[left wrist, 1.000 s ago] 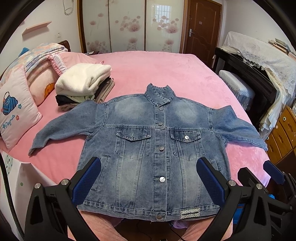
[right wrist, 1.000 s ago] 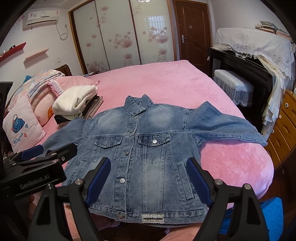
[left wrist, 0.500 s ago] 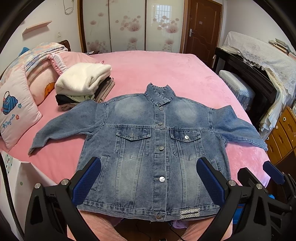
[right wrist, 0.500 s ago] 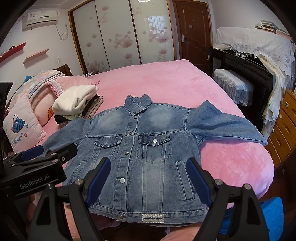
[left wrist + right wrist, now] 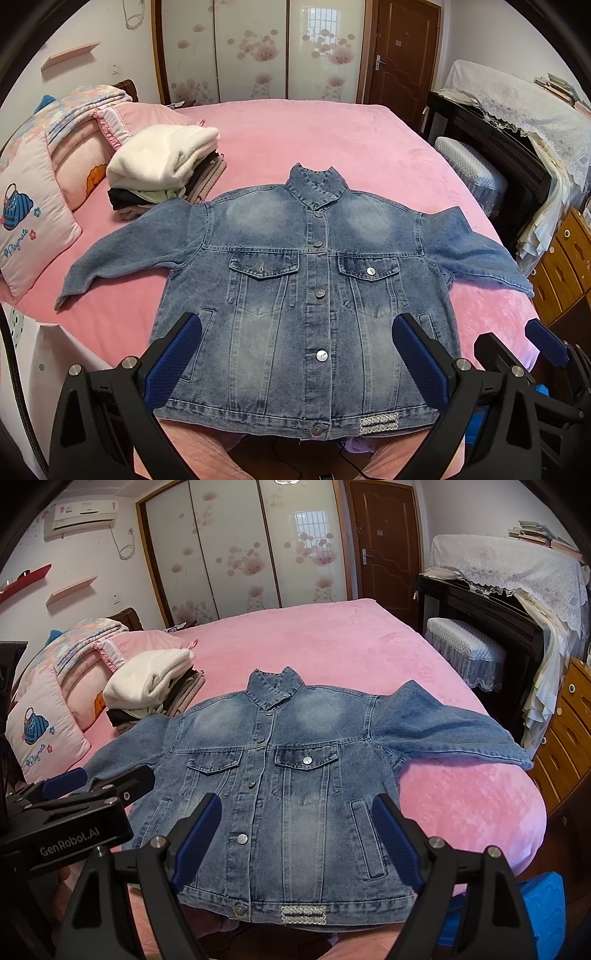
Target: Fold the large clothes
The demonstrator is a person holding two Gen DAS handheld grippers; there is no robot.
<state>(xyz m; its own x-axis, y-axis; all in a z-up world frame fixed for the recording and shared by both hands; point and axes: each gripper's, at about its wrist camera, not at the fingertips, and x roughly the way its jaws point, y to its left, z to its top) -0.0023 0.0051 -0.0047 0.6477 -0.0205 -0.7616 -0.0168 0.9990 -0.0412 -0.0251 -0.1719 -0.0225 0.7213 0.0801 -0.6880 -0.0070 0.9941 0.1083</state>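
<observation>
A blue denim jacket (image 5: 295, 280) lies flat and buttoned, front up, on the pink bed (image 5: 332, 140), collar away from me and both sleeves spread to the sides. In the right wrist view the same denim jacket (image 5: 295, 782) has its hem at the near bed edge. My left gripper (image 5: 297, 349) hovers open above the lower part of the jacket, nothing between its blue pads. My right gripper (image 5: 297, 825) is also open over the hem area, holding nothing. The left gripper's body (image 5: 70, 812) shows at the left of the right wrist view.
A stack of folded clothes topped by a white fleece (image 5: 162, 162) sits at the left near the pillows (image 5: 33, 218). A dark cabinet with a lace cover (image 5: 517, 122), a padded stool (image 5: 469, 170) and wooden drawers (image 5: 565, 254) stand to the right of the bed.
</observation>
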